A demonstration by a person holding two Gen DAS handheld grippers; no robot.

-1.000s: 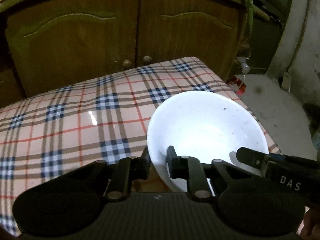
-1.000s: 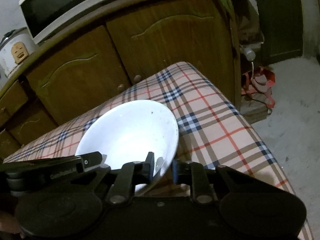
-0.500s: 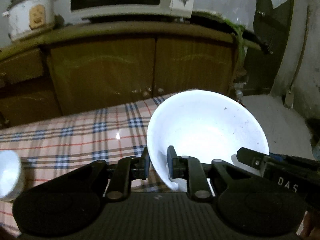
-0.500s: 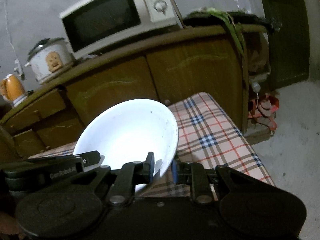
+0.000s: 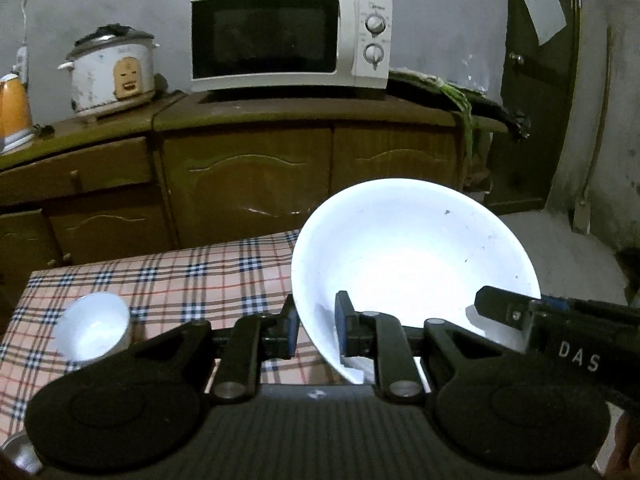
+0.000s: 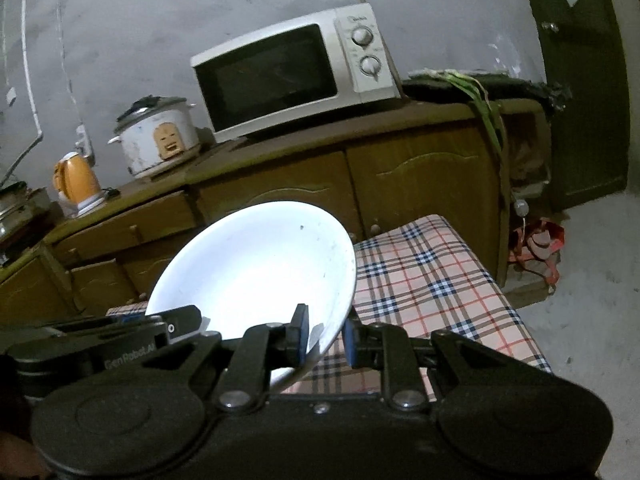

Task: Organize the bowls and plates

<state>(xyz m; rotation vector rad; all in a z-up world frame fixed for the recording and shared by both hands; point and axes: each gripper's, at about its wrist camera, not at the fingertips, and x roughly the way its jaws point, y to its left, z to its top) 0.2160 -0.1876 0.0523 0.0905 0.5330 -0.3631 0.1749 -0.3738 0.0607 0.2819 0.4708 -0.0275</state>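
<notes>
We find both jaws clamped on the large bowl (image 5: pixel 412 264) (clear of the worktop (image 5: pixel 168 280)); small bowl (image 5: pixel 93 326) unstacked.

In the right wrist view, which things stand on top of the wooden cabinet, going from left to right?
Orange kettle → rice cooker → microwave → green leafy stalks hanging over the cabinet's right end.
</notes>
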